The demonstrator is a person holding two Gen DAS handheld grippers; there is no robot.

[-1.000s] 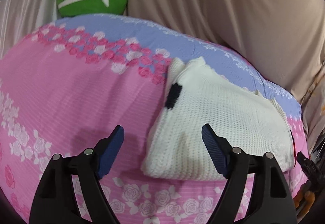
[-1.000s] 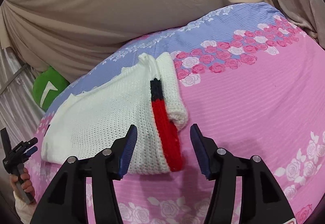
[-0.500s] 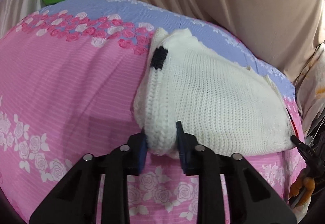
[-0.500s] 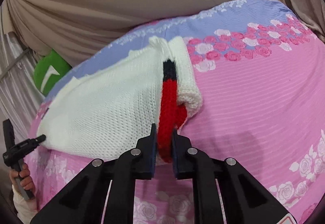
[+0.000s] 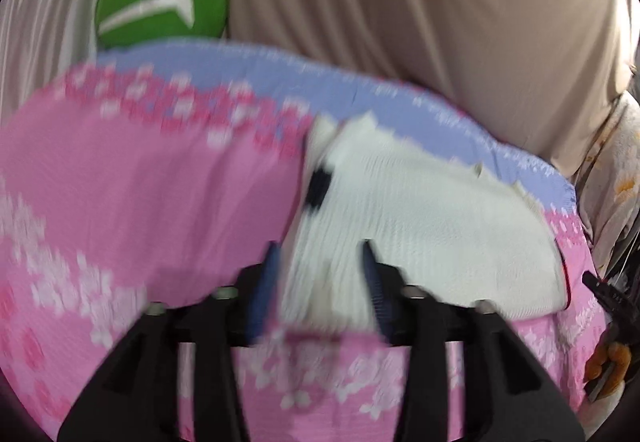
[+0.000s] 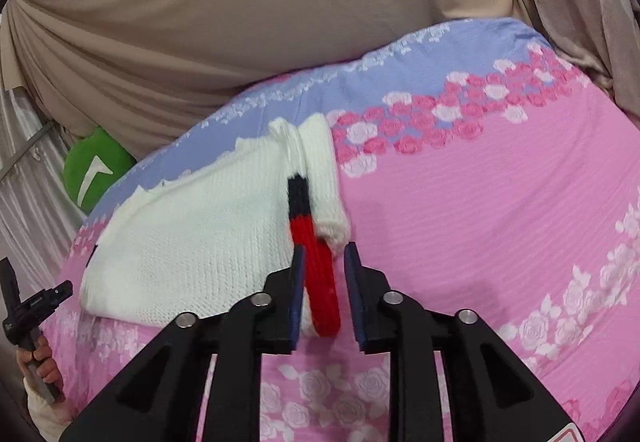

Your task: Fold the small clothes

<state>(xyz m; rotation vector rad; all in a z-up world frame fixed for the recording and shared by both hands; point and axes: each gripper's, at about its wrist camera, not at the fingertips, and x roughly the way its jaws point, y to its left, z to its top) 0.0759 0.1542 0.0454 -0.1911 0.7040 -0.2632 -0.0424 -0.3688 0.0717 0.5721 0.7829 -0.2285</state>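
One white sweater (image 6: 192, 242), folded, lies near the bed's (image 6: 480, 242) far lilac edge. Two grippers, left (image 5: 320, 274) and right (image 6: 322, 282), are opening, released, each straddling a near sweater corner. One green cushion (image 5: 160, 1) sits beyond against the curtain (image 6: 240, 21).

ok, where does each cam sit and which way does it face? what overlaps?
Left wrist: on the left gripper, angled down at the white knit garment's near-left corner; own jaws opening around it.
Right wrist: on the right gripper, angled down at the red strip; jaws opening astride it.
Shared: garment, pink bedspread, green cushion, and each other's gripper at frame edge.
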